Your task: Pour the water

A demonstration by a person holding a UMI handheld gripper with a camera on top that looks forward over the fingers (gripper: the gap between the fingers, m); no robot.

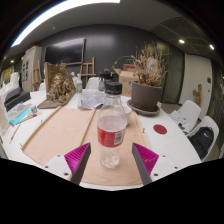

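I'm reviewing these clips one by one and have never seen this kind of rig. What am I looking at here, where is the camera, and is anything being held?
This is no robot arm: a person carries a handheld claw with two fingers, and the one picture comes from a wide-angle camera riding on it, looking forward along them. The pink pads are part of the fingers. Between the fingers stands a clear water bottle with a red label, resting on a wooden board on a white table. The claw looks open, with a gap on each side of the bottle, so nothing is gripped yet. Beyond are a potted plant and white chairs.
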